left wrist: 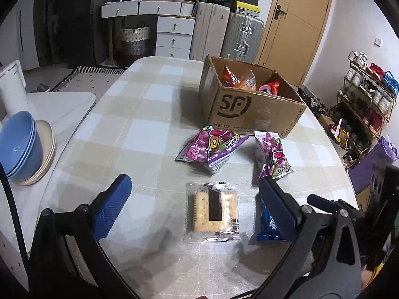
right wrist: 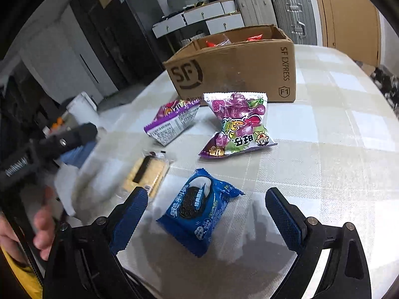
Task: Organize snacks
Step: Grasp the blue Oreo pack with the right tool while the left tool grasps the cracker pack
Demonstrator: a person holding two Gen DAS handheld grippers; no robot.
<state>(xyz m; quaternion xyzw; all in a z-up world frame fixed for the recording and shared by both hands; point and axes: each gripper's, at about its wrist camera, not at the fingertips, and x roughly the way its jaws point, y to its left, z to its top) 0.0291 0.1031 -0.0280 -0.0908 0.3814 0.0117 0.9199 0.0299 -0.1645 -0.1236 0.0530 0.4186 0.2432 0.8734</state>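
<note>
Cardboard box (left wrist: 251, 109) already holds several red and orange packets. Left on the table (left wrist: 139, 114), from left: cracker pack (left wrist: 213, 209), two purple candy bags (left wrist: 212, 147) (right wrist: 239, 122), blue cookie pack (right wrist: 199, 209). Both grippers (left wrist: 197, 206) (right wrist: 207, 214) gape wide, empty. Box contents partly hidden.

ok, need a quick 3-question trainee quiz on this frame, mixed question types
1. True or false: the box already holds some snacks.
2. How many snack packs lie on the table outside the box? A) two B) four C) six
3. Which pack lies between the right gripper's jaws?

Key:
1. True: red and orange packs show inside.
2. B: two purple packs, the cracker pack, the blue cookie pack.
3. The blue cookie pack; the jaws are open, not touching it. The left gripper is open around the cracker pack.
</note>
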